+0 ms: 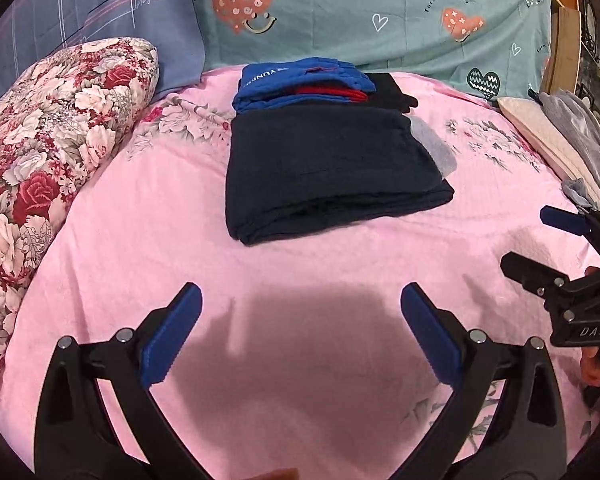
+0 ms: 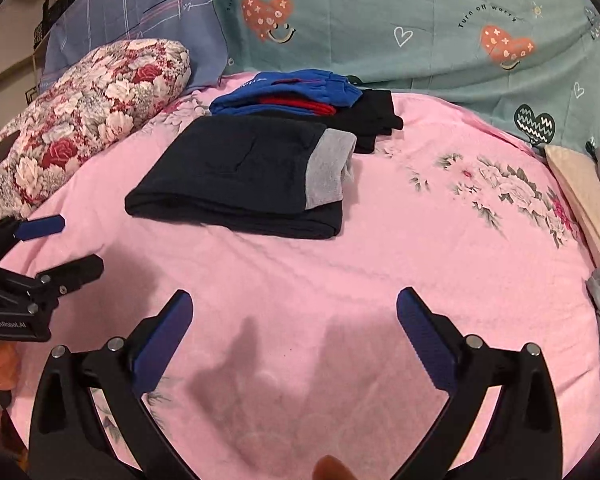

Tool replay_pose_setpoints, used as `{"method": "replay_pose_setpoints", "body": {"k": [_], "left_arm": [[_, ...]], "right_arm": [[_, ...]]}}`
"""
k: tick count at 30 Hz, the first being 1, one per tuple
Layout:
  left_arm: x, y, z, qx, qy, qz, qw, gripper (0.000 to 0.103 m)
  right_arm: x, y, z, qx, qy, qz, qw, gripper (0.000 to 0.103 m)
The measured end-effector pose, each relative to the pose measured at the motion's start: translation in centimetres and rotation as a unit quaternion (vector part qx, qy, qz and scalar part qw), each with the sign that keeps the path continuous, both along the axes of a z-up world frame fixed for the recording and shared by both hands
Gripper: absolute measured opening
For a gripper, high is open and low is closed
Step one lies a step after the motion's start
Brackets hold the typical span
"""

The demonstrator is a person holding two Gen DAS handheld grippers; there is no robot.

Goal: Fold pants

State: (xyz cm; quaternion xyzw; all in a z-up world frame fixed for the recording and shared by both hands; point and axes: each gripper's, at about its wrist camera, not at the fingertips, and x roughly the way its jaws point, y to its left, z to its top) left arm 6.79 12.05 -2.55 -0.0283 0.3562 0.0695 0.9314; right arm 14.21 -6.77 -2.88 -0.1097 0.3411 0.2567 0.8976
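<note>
Dark navy pants (image 1: 332, 168) with a grey cuff lie folded in a flat rectangle on the pink bedspread (image 1: 300, 264); they also show in the right wrist view (image 2: 244, 176). My left gripper (image 1: 300, 304) is open and empty, held above the bedspread a little short of the pants. My right gripper (image 2: 294, 308) is open and empty, also short of the pants and to their right. Each gripper shows at the edge of the other's view: the right one (image 1: 540, 240), the left one (image 2: 72, 244).
Behind the pants lie folded blue and red garments (image 1: 300, 84) and a black one (image 1: 392, 92). A floral quilt roll (image 1: 52, 152) lies at the left. Teal and blue pillows (image 1: 380, 12) stand at the back. Beige and grey clothes (image 1: 572, 148) lie at the right edge.
</note>
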Motion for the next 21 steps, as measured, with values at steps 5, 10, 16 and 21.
{"method": "replay_pose_setpoints", "body": {"k": [5, 10, 16, 21], "left_arm": [[-0.27, -0.38, 0.21, 0.009, -0.006, -0.005, 0.9999, 0.101], [-0.06, -0.62, 0.03, 0.013, -0.001, -0.01, 0.9999, 0.101], [-0.23, -0.48, 0.13, 0.009, -0.006, -0.005, 0.9999, 0.101], [-0.27, -0.77, 0.16, 0.016, -0.007, -0.007, 0.9998, 0.101]], "right_arm": [[-0.46, 0.4, -0.18, -0.016, -0.011, 0.002, 1.0, 0.102], [-0.51, 0.52, -0.19, -0.018, -0.011, 0.006, 1.0, 0.102], [-0.49, 0.51, -0.19, -0.018, -0.01, 0.003, 1.0, 0.102], [-0.51, 0.57, -0.24, -0.02, -0.009, 0.004, 1.0, 0.102]]}}
